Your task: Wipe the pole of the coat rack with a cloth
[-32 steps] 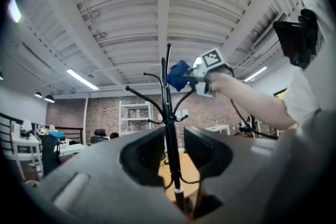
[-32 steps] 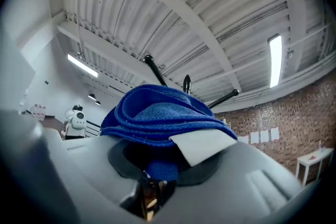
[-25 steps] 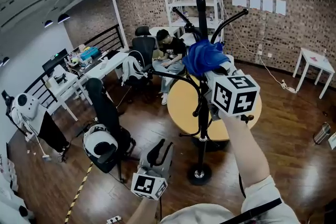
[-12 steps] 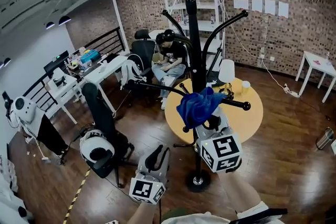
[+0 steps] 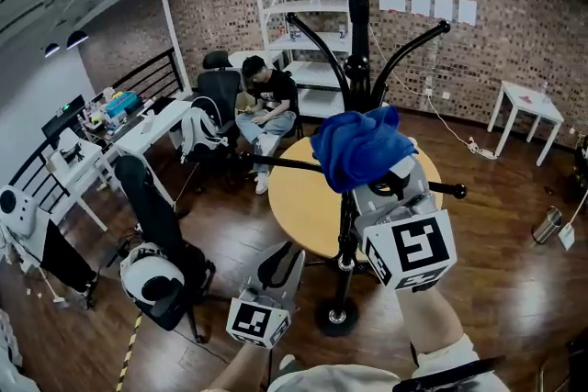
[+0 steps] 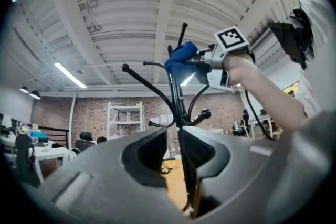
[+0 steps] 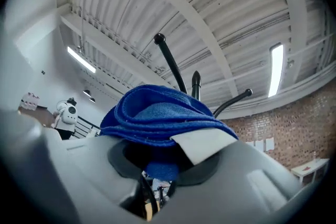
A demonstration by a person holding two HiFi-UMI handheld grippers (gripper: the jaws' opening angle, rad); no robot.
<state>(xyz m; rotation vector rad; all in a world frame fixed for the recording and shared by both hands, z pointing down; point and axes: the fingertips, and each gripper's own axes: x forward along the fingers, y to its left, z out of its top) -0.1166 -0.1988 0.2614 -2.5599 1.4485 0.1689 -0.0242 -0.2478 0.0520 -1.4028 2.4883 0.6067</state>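
The black coat rack pole (image 5: 356,60) rises from a round base (image 5: 335,317), with curved hook arms near its top. My right gripper (image 5: 369,181), carrying a marker cube, is shut on a bunched blue cloth (image 5: 358,147) that lies against the pole just below the upper arms. In the right gripper view the blue cloth (image 7: 157,118) covers the jaws of the right gripper (image 7: 157,165), and the pole's tip (image 7: 196,84) shows beyond it. My left gripper (image 5: 280,266) hangs low, left of the pole, its jaws close together and holding nothing. In the left gripper view the pole (image 6: 176,107) runs up beyond the left gripper (image 6: 176,147).
A round yellow table (image 5: 299,197) stands right behind the rack. A person (image 5: 265,101) sits at white desks (image 5: 138,138) to the left. A black office chair (image 5: 152,216) and a white-and-black device (image 5: 147,275) are near my left. White shelves (image 5: 303,14) and a small white table (image 5: 524,106) line the brick wall.
My right gripper carried the blue cloth down the pole, then back up towards the hook arms. The left gripper stayed low beside the base.
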